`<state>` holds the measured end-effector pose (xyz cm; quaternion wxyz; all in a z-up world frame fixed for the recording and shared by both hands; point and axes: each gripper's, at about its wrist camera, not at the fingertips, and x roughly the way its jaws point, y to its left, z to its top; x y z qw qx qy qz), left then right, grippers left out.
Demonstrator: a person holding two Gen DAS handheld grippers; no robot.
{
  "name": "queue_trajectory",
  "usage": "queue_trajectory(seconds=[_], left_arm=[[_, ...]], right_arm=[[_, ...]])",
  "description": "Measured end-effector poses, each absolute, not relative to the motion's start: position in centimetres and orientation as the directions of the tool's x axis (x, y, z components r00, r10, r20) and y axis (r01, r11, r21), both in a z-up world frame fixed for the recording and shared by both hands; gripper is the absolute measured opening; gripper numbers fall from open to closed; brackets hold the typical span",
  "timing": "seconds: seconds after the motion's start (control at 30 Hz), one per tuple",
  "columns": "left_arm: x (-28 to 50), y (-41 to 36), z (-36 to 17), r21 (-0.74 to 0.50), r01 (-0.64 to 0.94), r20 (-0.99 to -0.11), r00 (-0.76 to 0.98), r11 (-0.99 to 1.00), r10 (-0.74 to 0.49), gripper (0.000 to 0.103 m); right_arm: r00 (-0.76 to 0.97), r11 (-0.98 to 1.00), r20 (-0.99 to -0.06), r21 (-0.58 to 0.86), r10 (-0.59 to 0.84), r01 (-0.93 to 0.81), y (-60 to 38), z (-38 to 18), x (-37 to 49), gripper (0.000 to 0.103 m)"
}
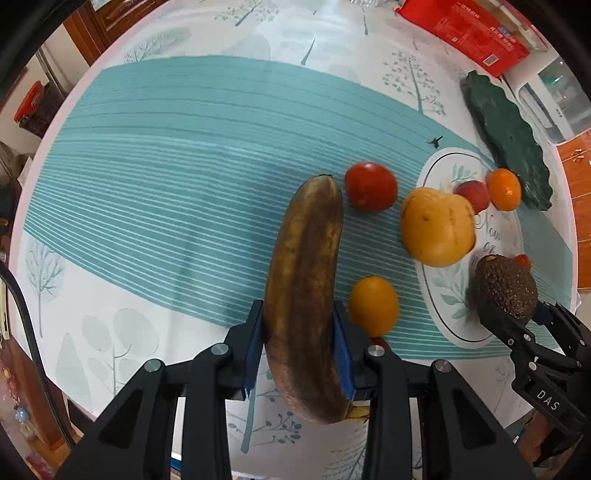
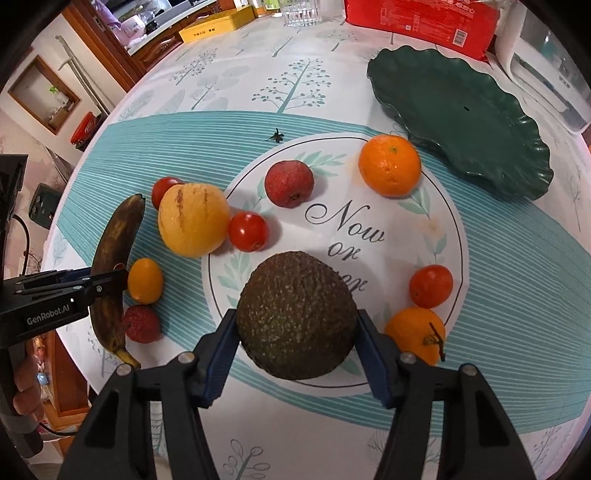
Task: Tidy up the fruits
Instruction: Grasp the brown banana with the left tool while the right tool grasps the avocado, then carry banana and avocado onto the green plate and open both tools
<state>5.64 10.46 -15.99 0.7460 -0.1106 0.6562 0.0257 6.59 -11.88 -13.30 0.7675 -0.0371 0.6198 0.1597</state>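
wooden cabinets (image 2: 110, 40) beside a tree-print tablecloth (image 2: 295, 85).

The banana's stem end (image 1: 356, 413) hides behind the left gripper (image 1: 299, 347); red package (image 2: 417, 18) is cropped.

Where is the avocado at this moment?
In the right wrist view, the avocado sits low and central, gripped by the right gripper, over the printed circle, left of a stemmed orange.

Two hand-held grippers, both pointing downward.
Left gripper (image 1: 300, 334) is clamping a banana (image 1: 304, 295); right gripper (image 2: 297, 349) is gripping an avocado (image 2: 297, 319).
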Motion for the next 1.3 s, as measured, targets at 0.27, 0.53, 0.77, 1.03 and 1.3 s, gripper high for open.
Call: queue_trajectory(seconds=[0.27, 0.53, 0.77, 1.03, 1.3], left_arm=[[5.1, 8.9, -11.6, -0.147, -0.116, -0.977, 0.173, 0.982, -0.126, 0.032], [7.1, 4.1, -5.3, -0.151, 0.052, -0.958, 0.239, 0.987, -0.159, 0.032], [12.3, -2.3, -1.8, -0.117, 0.219, -0.948, 0.267, 0.969, -0.175, 0.033], [20.8, -9.2, 0.6, -0.051, 0.341, -0.936, 0.312, 0.939, -0.164, 0.033], [28.4, -12.5, -4.1, -0.058, 0.344, -0.953, 0.262, 0.937, -0.155, 0.033]], right_arm=[[0.233, 0.944, -0.943, 0.166, 0.236, -0.286, -12.7, -10.8, 6.1, 0.061], [0.307, 0.946, -0.921, 0.152, 0.241, -0.287, -14.0, -7.0, 6.2, 0.061], [0.348, 0.968, -0.917, 0.123, 0.195, -0.218, -17.7, -4.1, 9.9, 0.061], [0.413, 0.994, -0.907, 0.049, 0.084, -0.093, -23.2, -2.2, 16.8, 0.061], [0.363, 0.995, -0.929, 0.096, 0.077, 0.036, -27.3, -5.1, 23.3, 0.061]])
